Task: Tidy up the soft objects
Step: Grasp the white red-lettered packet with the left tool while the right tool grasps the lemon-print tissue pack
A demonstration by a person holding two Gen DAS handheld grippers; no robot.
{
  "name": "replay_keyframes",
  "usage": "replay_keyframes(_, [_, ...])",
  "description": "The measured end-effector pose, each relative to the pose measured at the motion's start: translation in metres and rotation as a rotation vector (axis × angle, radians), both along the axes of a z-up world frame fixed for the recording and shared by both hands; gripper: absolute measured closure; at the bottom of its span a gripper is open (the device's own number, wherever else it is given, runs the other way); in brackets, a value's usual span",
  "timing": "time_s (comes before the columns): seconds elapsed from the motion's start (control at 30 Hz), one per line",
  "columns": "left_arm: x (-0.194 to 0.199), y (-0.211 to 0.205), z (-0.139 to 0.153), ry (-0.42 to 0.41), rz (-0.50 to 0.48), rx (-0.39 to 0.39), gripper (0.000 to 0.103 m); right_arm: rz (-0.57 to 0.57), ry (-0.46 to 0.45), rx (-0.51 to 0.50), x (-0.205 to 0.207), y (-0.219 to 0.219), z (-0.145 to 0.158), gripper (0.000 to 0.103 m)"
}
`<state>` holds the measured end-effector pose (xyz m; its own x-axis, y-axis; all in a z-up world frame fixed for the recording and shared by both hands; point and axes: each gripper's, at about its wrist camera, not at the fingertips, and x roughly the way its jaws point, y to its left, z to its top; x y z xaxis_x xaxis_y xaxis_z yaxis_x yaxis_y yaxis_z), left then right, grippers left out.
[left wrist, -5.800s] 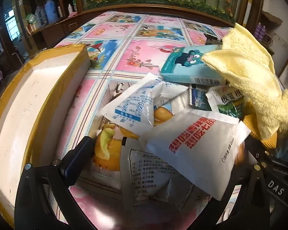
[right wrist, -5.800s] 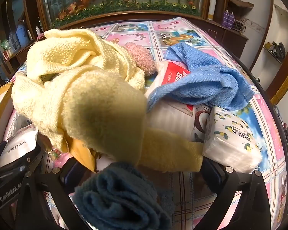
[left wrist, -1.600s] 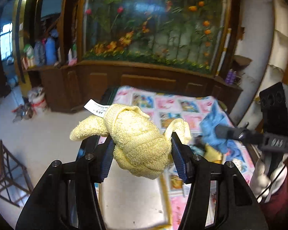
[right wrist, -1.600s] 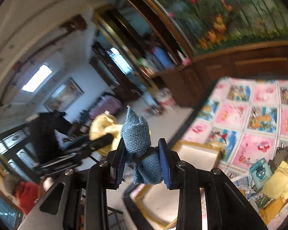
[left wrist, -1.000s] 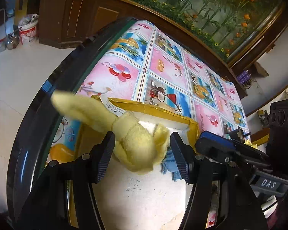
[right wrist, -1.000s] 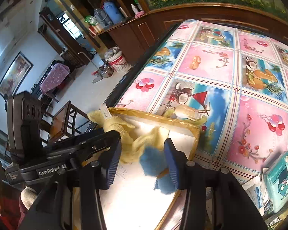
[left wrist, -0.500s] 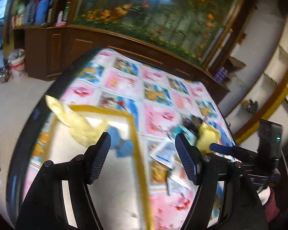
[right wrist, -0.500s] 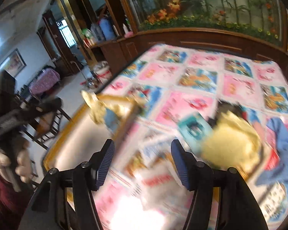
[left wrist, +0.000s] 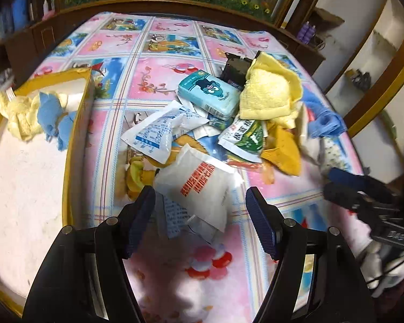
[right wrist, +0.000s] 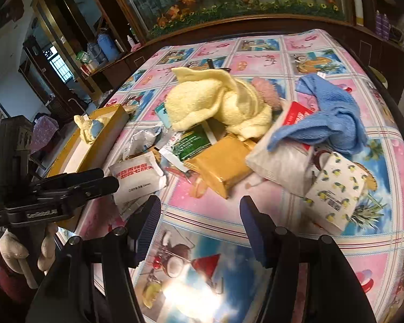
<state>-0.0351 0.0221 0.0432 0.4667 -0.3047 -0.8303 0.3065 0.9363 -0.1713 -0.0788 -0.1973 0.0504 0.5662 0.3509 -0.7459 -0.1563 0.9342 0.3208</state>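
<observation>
Tools left [left wrist: 200, 215] and right [right wrist: 199, 219] both gape empty over bare patterned counter [right wrist: 296, 255] at six o'clock; clutter pile [right wrist: 229, 140] at twelve. Left tool reads "GenRobot.AI".

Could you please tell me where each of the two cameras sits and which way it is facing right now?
Left wrist: sits on the left gripper, looking forward and down over the pile, box at left; its open fingers show, plus the right gripper at right.
Right wrist: sits on the right gripper, facing the pile; the left gripper and a gloved hand show at left.
Shared: yellow towel, blue towel, box.
</observation>
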Motion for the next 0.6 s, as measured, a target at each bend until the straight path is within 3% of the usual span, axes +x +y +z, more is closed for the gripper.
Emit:
replay_keyframes(0.1, [0.005,-0.02,-0.015,-0.063,-0.01,0.166,0.033,-0.044,-0.013,0.022,-0.008,-0.023,0.0,0.042])
replay_keyframes(0.17, [0.006,-0.026,-0.024,-0.056,-0.034,0.189,0.033,-0.087,-0.022,0.046,-0.013,-0.041,-0.001,0.042])
replay_keyframes(0.3, [-0.004,-0.026,-0.018,-0.08,-0.098,0.121,0.041,-0.169,-0.025,0.088,-0.019,-0.073,-0.006,0.042])
replay_keyframes(0.6, [-0.033,-0.005,0.031,-0.168,-0.12,-0.051,0.042,-0.239,-0.009,0.124,-0.021,-0.108,-0.015,0.042])
